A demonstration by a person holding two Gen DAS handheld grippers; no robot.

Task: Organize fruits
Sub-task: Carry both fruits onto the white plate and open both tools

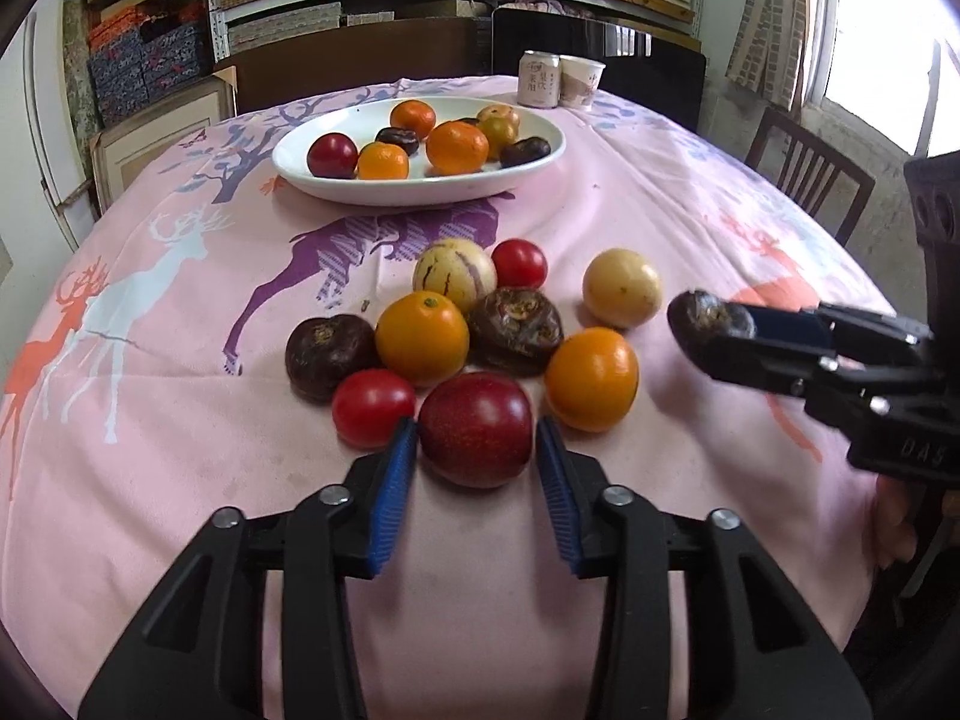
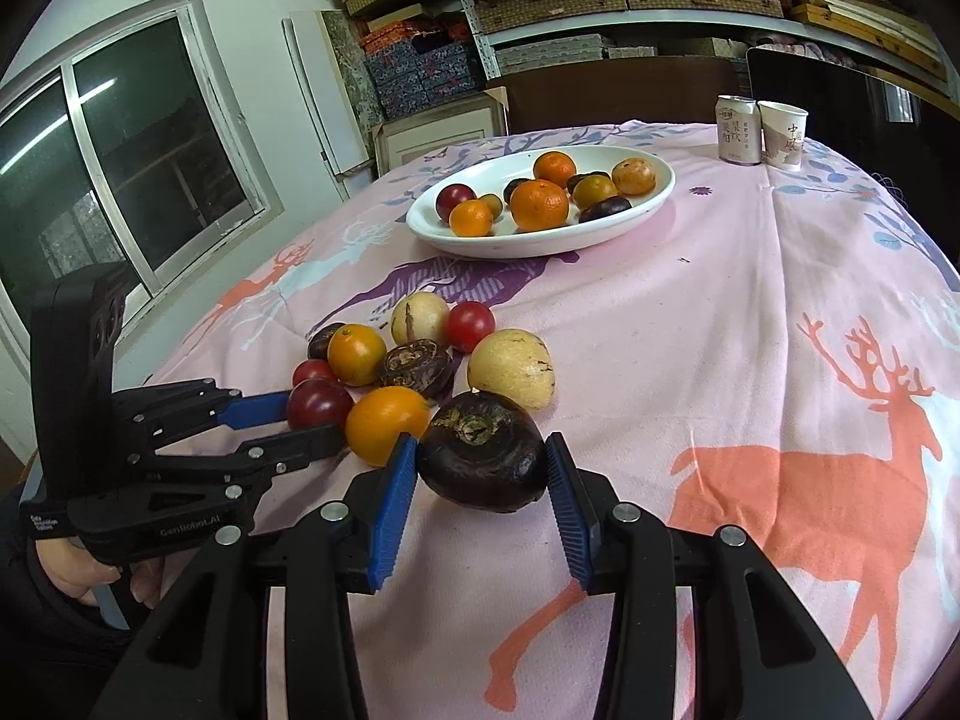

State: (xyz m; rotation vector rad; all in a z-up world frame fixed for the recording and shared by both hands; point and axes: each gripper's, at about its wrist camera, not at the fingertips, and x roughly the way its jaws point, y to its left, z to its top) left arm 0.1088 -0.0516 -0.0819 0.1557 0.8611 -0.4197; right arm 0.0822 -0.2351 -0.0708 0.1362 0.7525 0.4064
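1. Left wrist view: left gripper [image 1: 477, 432] is clamped on a dark red plum [image 1: 476, 429] at the near edge of the loose fruit cluster; the pads touch both its flanks.
2. Right wrist view: right gripper [image 2: 480, 462] grips a dark brown water chestnut [image 2: 483, 459], seemingly just clear of the pink tablecloth [image 2: 750, 312].
3. Step, as judged: both picks made; carry pending.
4. Next move calls for lifting clear of neighbouring fruit, then reaching to the far white plate [image 1: 420, 189].
5. Both grippers angle downward, side by side.
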